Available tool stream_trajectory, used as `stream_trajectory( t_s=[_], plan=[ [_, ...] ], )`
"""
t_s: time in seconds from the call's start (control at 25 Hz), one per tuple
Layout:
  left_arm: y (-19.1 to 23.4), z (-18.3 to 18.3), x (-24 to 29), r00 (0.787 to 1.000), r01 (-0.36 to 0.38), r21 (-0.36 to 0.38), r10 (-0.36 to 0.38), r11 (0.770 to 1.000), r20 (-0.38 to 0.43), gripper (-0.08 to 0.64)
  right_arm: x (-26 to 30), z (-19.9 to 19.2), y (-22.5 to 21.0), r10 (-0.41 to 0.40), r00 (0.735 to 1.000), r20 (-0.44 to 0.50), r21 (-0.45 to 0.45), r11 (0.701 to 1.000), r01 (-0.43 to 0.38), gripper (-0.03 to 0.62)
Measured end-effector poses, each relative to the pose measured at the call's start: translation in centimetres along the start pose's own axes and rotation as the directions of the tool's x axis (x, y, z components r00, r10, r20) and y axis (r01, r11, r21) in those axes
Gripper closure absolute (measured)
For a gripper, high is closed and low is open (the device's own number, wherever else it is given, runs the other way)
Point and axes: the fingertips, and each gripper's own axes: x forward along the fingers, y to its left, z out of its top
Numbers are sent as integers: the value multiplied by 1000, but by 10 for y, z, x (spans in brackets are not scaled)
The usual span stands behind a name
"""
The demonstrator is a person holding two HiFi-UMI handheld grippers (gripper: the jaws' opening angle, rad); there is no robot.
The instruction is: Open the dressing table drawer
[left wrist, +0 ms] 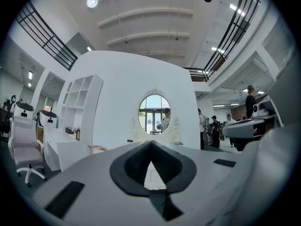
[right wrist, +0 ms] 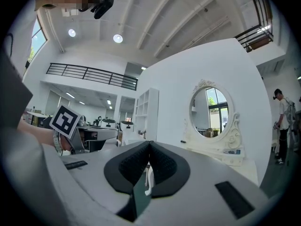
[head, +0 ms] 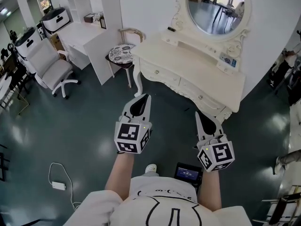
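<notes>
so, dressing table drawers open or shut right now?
Shut. Head view shows both drawer fronts flush with the dressing table, none pulled out.

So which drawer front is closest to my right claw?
The right-hand drawer, just ahead of the right claw; the other drawer sits further left.

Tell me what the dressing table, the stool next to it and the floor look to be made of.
Dressing table: probably painted wood, cream with a smooth satin finish; the carved, curved legs suggest it.
Stool: the seat looks like patterned fabric, dark on white; what the frame is made of is unclear.
Floor: hard, glossy and dark teal, and it reflects the lights; perhaps coated concrete.
</notes>
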Motion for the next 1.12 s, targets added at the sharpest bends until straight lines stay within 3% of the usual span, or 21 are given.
stream_trajectory(
  t_s=[0.52, 1.12],
  plan=[
    [44, 1, 78, 997, 80, 5, -80, 997, -10, 540, 84, -3, -24, -59, 998, -4, 17, 998, 59, 603],
    [72, -7, 128, 996, 81, -28, -82, 996, -19, 540, 132, -12, -50, -68, 998, -16, 26, 997, 69, 603]
  ],
)
